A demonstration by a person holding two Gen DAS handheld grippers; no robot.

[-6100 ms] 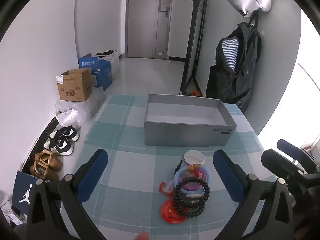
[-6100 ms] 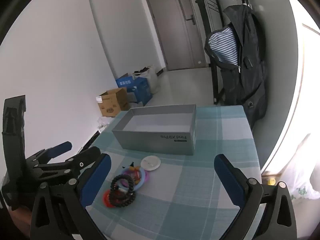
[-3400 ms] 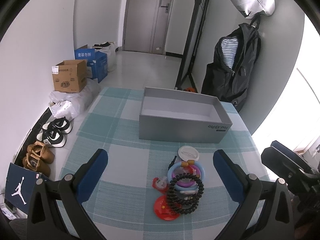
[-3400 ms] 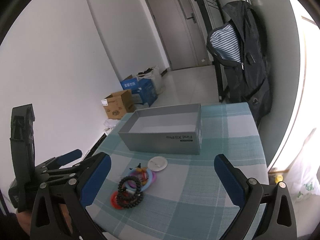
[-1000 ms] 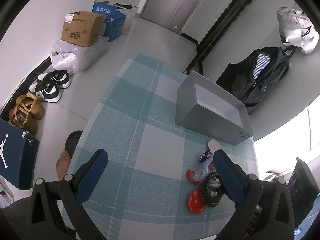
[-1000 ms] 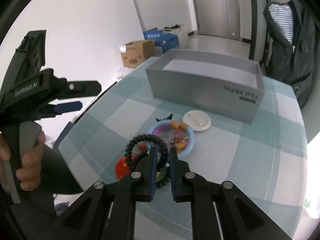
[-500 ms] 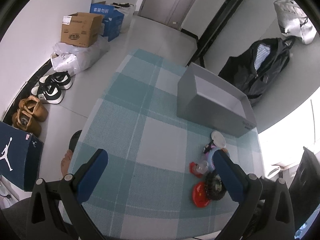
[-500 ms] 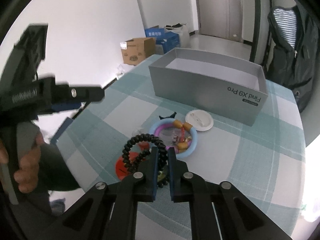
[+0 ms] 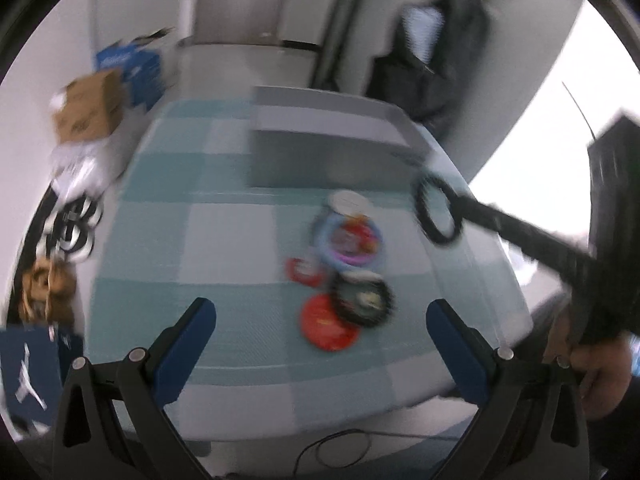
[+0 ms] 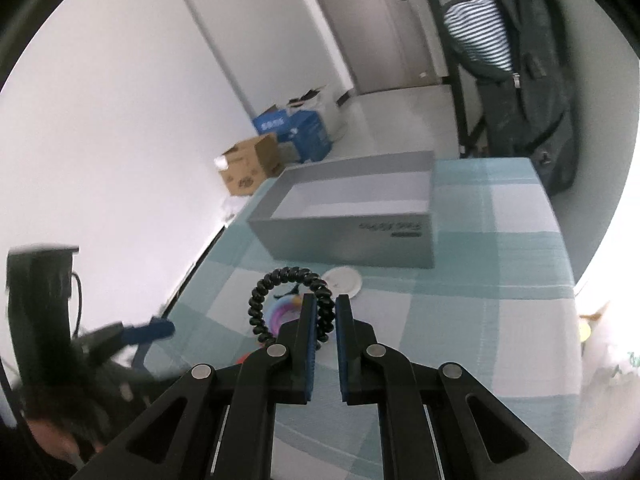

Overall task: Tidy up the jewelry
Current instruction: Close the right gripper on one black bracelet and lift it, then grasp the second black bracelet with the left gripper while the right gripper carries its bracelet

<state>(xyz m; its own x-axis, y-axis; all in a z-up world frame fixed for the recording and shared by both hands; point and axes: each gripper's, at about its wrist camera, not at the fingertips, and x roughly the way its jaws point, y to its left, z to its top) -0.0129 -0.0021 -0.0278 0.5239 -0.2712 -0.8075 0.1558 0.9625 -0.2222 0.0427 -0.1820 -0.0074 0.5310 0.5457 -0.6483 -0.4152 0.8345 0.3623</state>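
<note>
Two claws show. The right claw (image 10: 325, 312) is clamped on a black bead bracelet (image 10: 280, 280), pinching one side of the loop, which stands upright in the air above the bench (image 10: 500, 272). The loop's open face looks back at the right wrist camera; from the left wrist view it is a tall oval (image 9: 438, 212), long axis roughly vertical, held out at the claw's tip near the right front corner of the grey box (image 10: 352, 216). The box lies open-topped with its long side across the bench. The left claw (image 9: 320, 320) is spread wide and holds nothing. Below the bracelet lie a blue-and-pink ring (image 9: 348, 242), a white disc (image 9: 348, 202), a red disc (image 9: 326, 322) and a second dark bracelet (image 9: 364, 302) overlapping the red disc. The left view is blurred.
</note>
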